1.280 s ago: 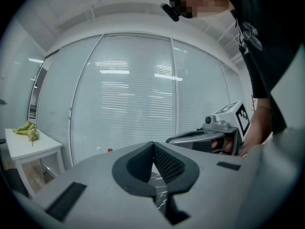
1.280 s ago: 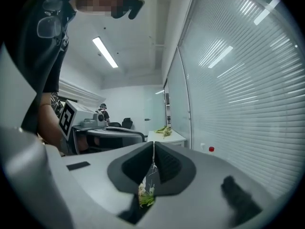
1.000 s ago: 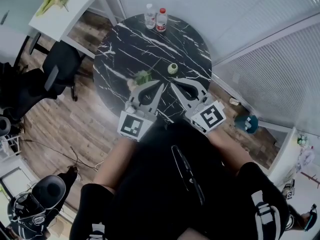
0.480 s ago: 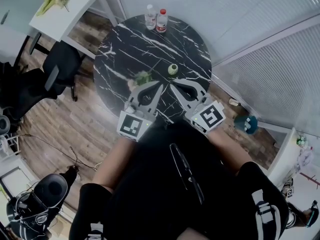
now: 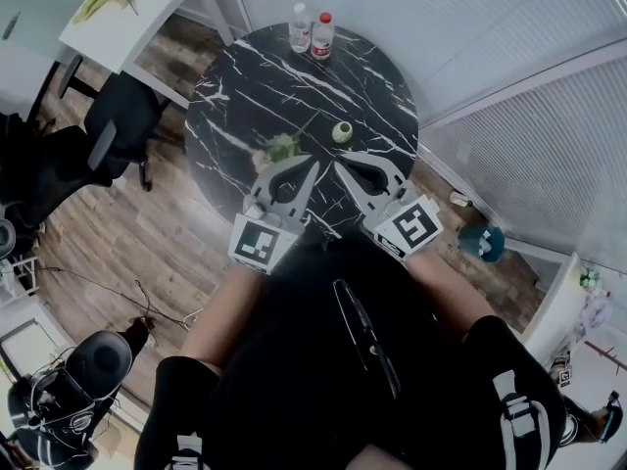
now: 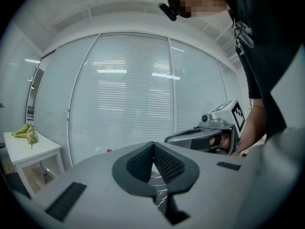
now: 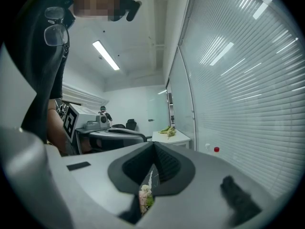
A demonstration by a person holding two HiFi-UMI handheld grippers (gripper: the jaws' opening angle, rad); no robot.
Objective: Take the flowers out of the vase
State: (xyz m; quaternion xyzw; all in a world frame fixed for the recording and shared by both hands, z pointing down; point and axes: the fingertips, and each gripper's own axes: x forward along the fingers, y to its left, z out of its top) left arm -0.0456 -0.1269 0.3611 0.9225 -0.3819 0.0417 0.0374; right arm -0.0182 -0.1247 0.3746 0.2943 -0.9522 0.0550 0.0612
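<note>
A small green vase [image 5: 341, 132] stands on the round black marble table [image 5: 245, 76]. Left of it lies a pale flower with green leaves [image 5: 278, 151], flat on the tabletop with its stem pointing toward the vase. My left gripper [image 5: 315, 164] and right gripper [image 5: 336, 164] hover side by side over the near edge of the table, tips close together, short of the vase. In the left gripper view the left gripper [image 6: 153, 144] is shut and empty. The right gripper [image 7: 153, 144] is shut too; the flower [image 7: 144, 197] shows below its tips, lying on the table beyond.
Two plastic bottles [image 5: 311, 32] stand at the table's far edge. A white side table [image 5: 147, 18] with a green bunch is at the upper left, with a black chair [image 5: 118, 125] below it. Window blinds run along the right side.
The head view has shifted slightly. Both grippers, the flower and the vase stay where they were.
</note>
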